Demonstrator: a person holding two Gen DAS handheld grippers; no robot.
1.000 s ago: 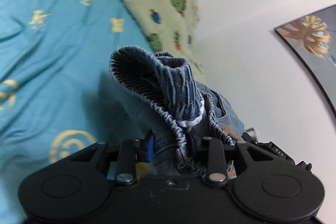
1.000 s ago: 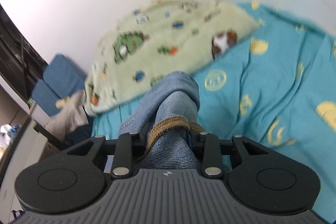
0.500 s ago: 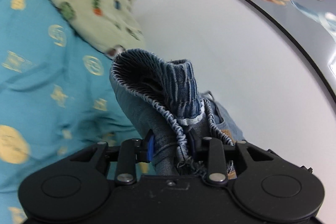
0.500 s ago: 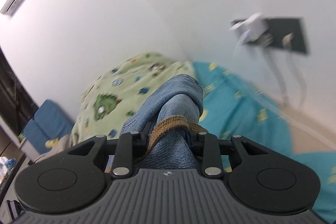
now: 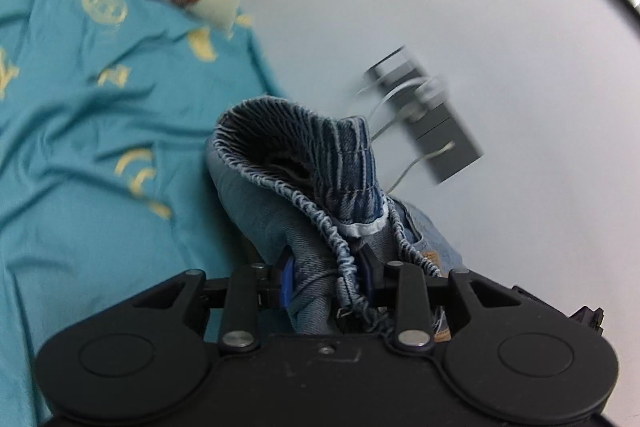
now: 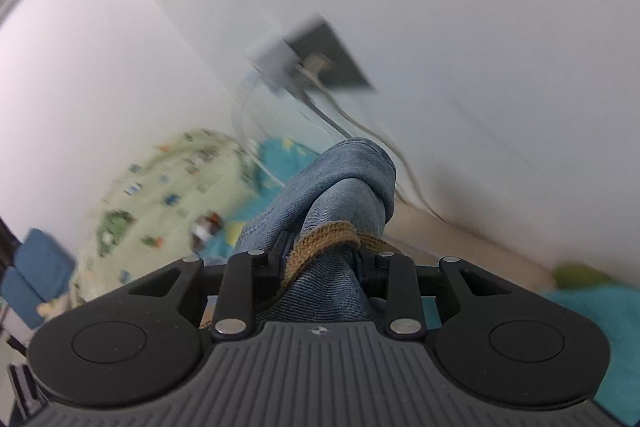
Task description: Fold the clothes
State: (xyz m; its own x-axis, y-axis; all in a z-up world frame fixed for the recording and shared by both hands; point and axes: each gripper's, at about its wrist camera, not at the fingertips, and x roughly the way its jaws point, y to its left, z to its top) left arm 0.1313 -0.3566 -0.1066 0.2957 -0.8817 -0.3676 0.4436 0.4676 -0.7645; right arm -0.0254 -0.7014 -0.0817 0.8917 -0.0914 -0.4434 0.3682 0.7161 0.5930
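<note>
A pair of blue denim jeans bunches up between the jaws of my left gripper, which is shut on the elastic waistband fold. In the right wrist view, my right gripper is shut on another bunch of the jeans, where a brown woven drawstring crosses the denim. Both bunches are held up in the air above a bed with a teal sheet. The rest of the garment hangs out of sight below the grippers.
A green fleece blanket with cartoon prints lies at the head of the bed. A white wall with a grey socket plate and white cables is close ahead. Blue cushions sit at far left.
Both grippers have swung sideways across the bed with the jeans still in them; the views have turned from the sheet and blanket to the wall and its socket plate.
</note>
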